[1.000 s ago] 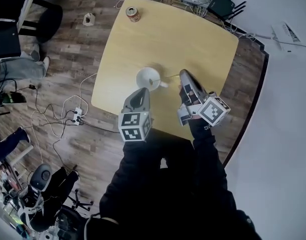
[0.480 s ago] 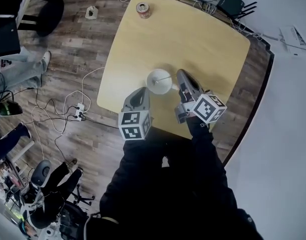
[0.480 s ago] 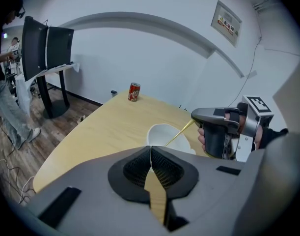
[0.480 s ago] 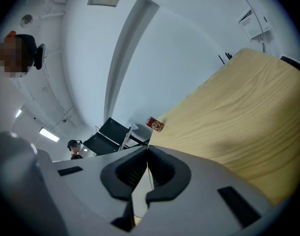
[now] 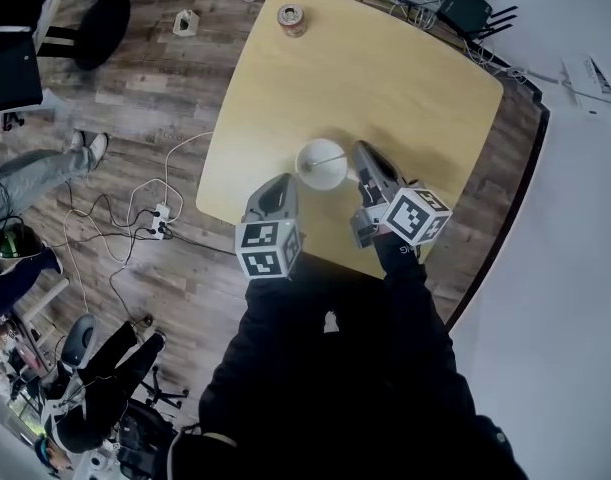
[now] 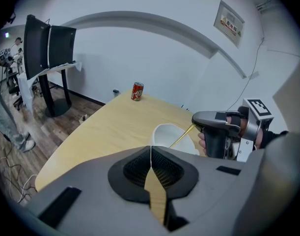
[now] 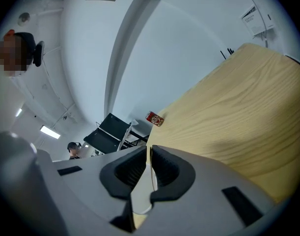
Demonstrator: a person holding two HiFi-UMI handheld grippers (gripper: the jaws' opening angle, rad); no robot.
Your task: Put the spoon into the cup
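Observation:
A white cup stands near the table's front edge. A thin gold spoon slants into the cup; in the left gripper view the spoon runs from the right gripper's tip down into the cup. My right gripper is shut on the spoon's handle just right of the cup. The handle shows as a thin line between the closed jaws of the right gripper. My left gripper sits just left of the cup, shut and holding nothing.
A red can stands at the far corner of the wooden table. Cables and a power strip lie on the floor to the left. A person's legs and office chairs are at the left edge.
Both grippers have come lower and closer to the cup. The right gripper's tip now sits beside the cup's rim with the spoon slanting inside. Neither grip has changed.

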